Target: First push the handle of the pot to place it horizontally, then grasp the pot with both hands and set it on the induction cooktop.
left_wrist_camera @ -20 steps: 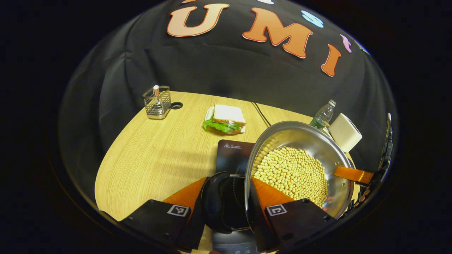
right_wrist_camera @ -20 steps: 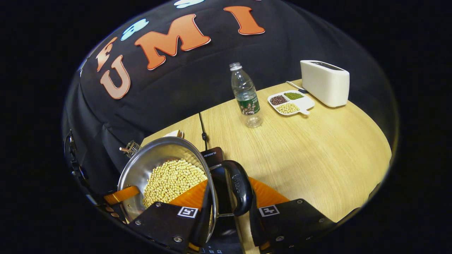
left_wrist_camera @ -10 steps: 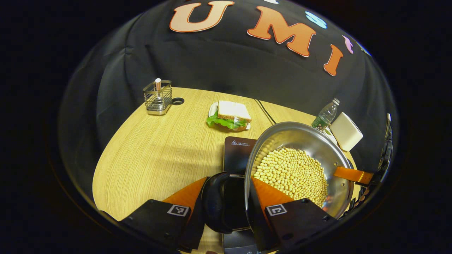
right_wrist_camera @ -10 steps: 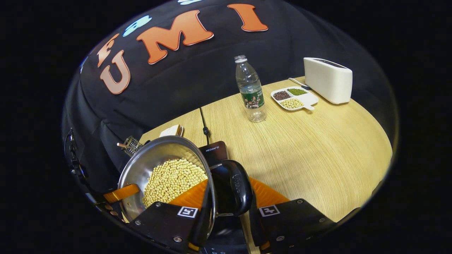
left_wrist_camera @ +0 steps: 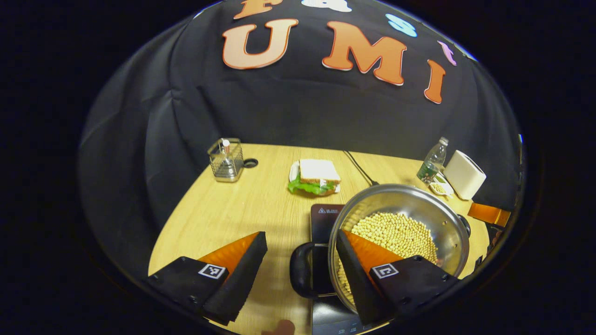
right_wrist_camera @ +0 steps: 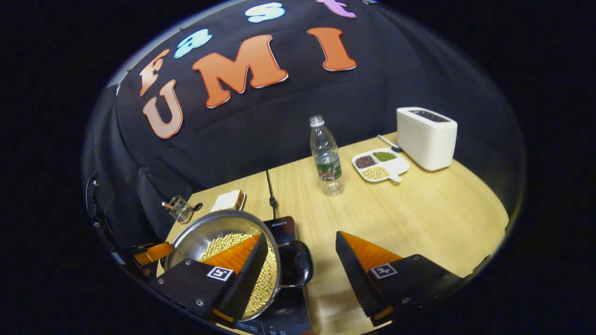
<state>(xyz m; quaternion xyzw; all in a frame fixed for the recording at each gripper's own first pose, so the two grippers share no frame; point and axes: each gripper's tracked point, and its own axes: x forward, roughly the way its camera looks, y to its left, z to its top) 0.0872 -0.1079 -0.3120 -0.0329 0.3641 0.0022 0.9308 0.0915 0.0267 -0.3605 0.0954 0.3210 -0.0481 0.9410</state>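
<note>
A steel pot (left_wrist_camera: 442, 218) holding pale beans (left_wrist_camera: 396, 232) sits on the black induction cooktop (left_wrist_camera: 323, 216). Its black left handle (left_wrist_camera: 300, 272) lies below and between the fingers of my left gripper (left_wrist_camera: 300, 235), which is open and holds nothing. In the right gripper view the pot (right_wrist_camera: 209, 232) is at lower left on the cooktop (right_wrist_camera: 281, 225). The pot's right handle (right_wrist_camera: 301, 269) lies under my right gripper (right_wrist_camera: 301, 236), also open and apart from it. Beyond the pot, the right gripper (left_wrist_camera: 489, 214) shows in the left gripper view and the left gripper (right_wrist_camera: 153, 251) in the right gripper view.
On the wooden table (right_wrist_camera: 419, 218) stand a water bottle (right_wrist_camera: 326, 156), a white toaster (right_wrist_camera: 426, 137) and a divided dish of beans (right_wrist_camera: 379, 165). A sandwich on a plate (left_wrist_camera: 316, 176) and a wire caddy (left_wrist_camera: 226, 159) sit at the back left. A black cable (right_wrist_camera: 270, 186) runs from the cooktop.
Both grippers were shut on the pot's side handles; now both stand open, lifted up and back from them. The pot has dropped lower onto the cooktop.
</note>
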